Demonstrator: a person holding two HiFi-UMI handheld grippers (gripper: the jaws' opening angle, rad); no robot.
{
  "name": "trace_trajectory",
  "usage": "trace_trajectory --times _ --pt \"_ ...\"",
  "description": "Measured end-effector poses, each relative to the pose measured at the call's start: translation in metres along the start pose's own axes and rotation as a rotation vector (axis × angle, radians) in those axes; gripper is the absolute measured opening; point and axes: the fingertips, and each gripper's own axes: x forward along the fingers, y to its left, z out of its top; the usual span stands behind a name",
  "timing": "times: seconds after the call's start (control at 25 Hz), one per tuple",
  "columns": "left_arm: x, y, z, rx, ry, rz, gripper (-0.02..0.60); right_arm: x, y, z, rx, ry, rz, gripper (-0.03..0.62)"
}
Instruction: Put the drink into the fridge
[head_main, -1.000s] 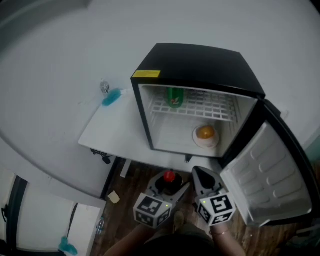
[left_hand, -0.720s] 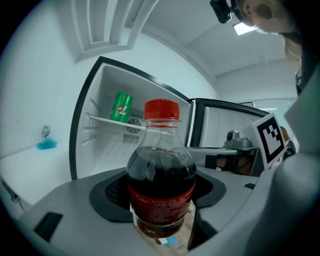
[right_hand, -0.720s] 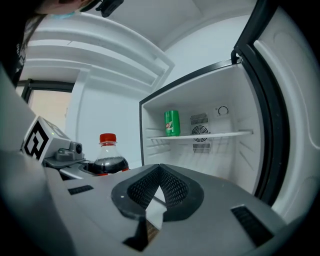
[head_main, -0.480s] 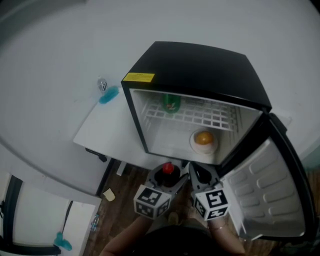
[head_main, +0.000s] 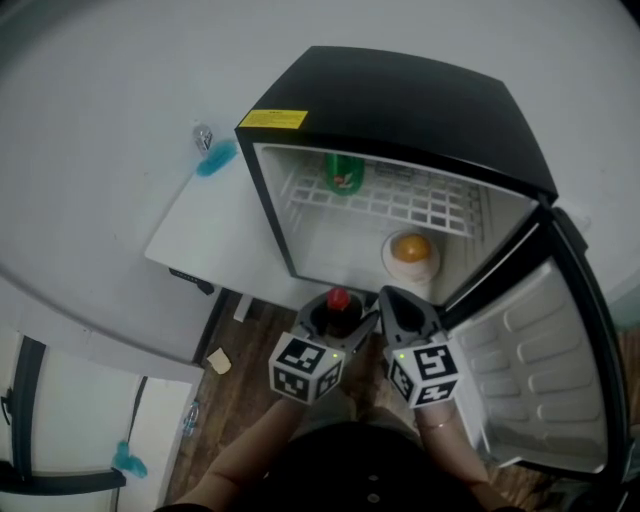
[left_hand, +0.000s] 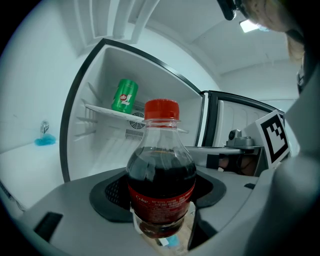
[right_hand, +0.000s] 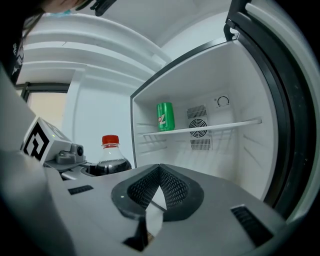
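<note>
The left gripper (head_main: 337, 318) holds the cola bottle (left_hand: 161, 182) between its 2 jaws. The jaws stand wide and press on the bottle's sides. The bottle stands upright (red cap on top) in the lower middle of the head view, just in front of the open fridge (head_main: 400, 100). The right gripper (head_main: 398, 308) is just right of it, with its jaws closed together on nothing. A green can (head_main: 343, 172) sits on the wire shelf (head_main: 410, 210) inside.
</note>
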Motion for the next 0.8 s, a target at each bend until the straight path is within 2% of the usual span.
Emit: trace_trajectory --times 0.64,0.8 --pt "0.019 0.020 0.008 -0.015 0.045 -0.050 0.318 0.018 -0.023 0.001 0.055 0.005 -0.097 0.008" --pt "0.022 0.022 0.004 -0.015 0.056 -0.058 0.318 0.023 -0.020 -0.002 0.049 0.017 -0.092 0.008"
